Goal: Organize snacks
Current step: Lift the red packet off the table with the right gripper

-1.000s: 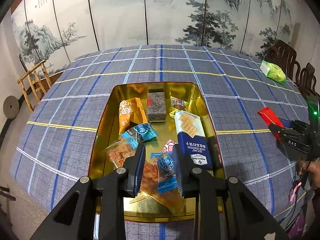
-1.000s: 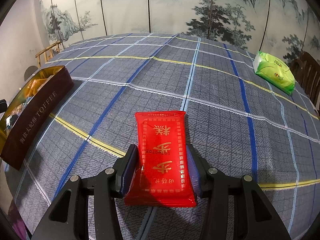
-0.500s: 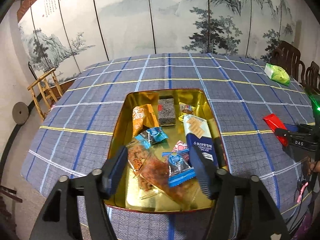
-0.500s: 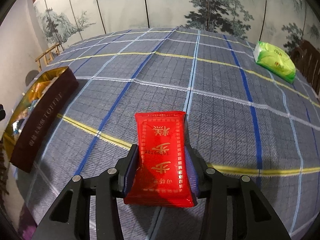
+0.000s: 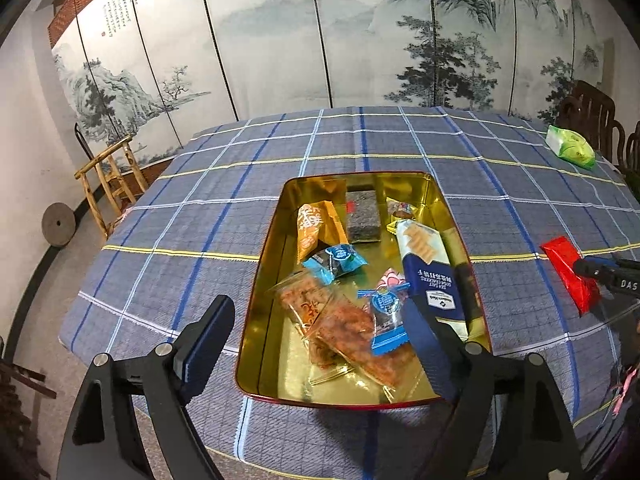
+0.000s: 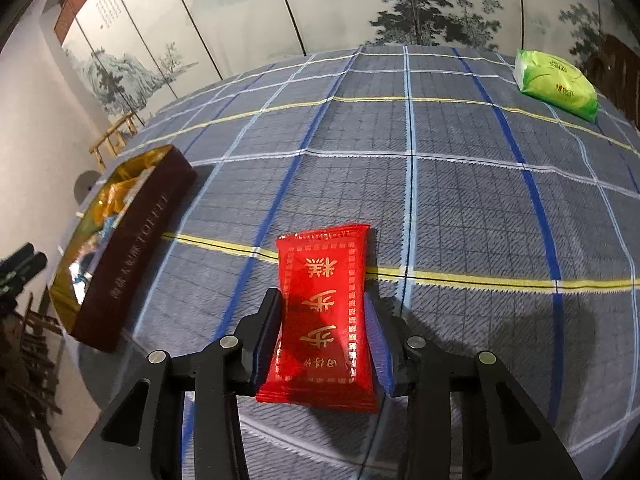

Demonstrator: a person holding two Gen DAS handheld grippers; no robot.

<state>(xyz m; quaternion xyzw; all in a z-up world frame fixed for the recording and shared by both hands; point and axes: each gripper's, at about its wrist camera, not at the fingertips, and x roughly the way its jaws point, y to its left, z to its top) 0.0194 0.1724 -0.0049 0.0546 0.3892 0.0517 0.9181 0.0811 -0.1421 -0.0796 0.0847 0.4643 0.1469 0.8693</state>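
Writing first. The tin (image 6: 132, 248) carries "TOFFEE" in pale capitals along its dark maroon side wall, with Chinese characters beside it too small to read. Inside it, the long navy cracker pack (image 5: 430, 268) reads "SEA SALT CRACKERS", upside down to the left wrist camera. The red packet (image 6: 322, 316) bears gold Chinese characters in a dotted gold border, also inverted to its camera. "DAS" shows in white on the right gripper (image 5: 612, 276) body as seen from the left wrist.

Red packet: long axis runs along the fingers, far end pointing away from the camera toward the middle of the plaid-clothed surface (image 6: 440, 184). Its lower half sits between the two fingers; both pads press its long edges, and the wrapper pinches in at the waist. Right gripper (image 6: 324, 332) jaws have just been closing further, clamped on the packet. Packet is right of the tin and apart from it.

Left gripper (image 5: 320, 320): fingers wide apart, just been opening, nothing between the pads. It hangs over the near end of the gold-lined tin. A small blue-wrapped candy (image 5: 386, 316) lies loose on the clear pouches of orange snacks (image 5: 340, 324).

Green tissue pack (image 6: 554, 78) at far right of the surface.
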